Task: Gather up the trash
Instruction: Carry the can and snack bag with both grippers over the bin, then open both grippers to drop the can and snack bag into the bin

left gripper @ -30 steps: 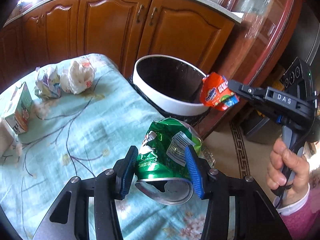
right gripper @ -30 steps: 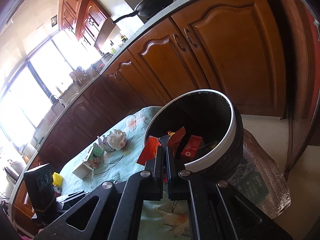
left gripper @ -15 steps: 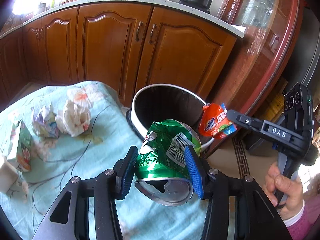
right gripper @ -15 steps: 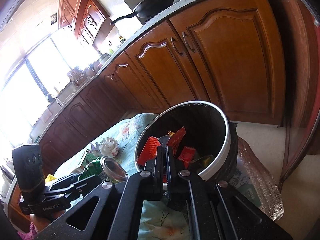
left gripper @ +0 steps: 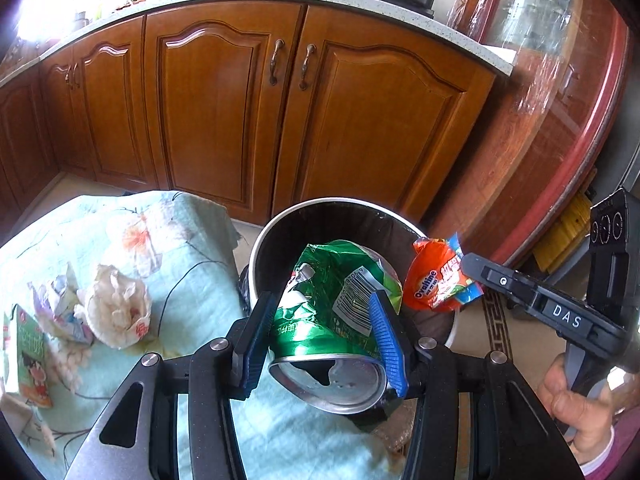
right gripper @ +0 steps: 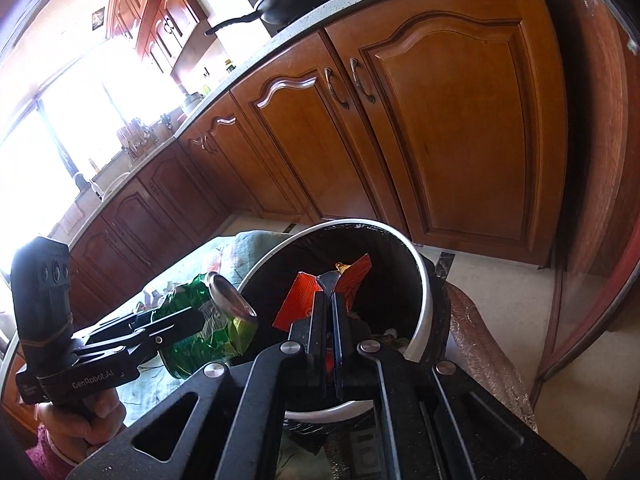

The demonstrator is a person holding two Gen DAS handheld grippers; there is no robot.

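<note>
My left gripper (left gripper: 324, 316) is shut on a crushed green can (left gripper: 340, 300) and holds it just over the near rim of the white-rimmed trash bin (left gripper: 280, 232). My right gripper (right gripper: 328, 300) is shut on an orange Ovaltine wrapper (right gripper: 304, 296) and holds it above the bin's opening (right gripper: 420, 276). The wrapper also shows in the left wrist view (left gripper: 436, 280), at the bin's right rim. The can also shows in the right wrist view (right gripper: 200, 320), left of the bin.
The table with a pale green cloth (left gripper: 192, 240) holds crumpled white paper (left gripper: 116, 308), a crumpled printed wrapper (left gripper: 60, 312) and a small carton (left gripper: 28, 352). Wooden cabinets (left gripper: 240, 120) stand behind the bin. A plastic-wrapped cabinet (left gripper: 560, 120) is at the right.
My left gripper has carried the green can forward from over the table to the bin's rim. My right gripper with the orange wrapper has stayed above the bin.
</note>
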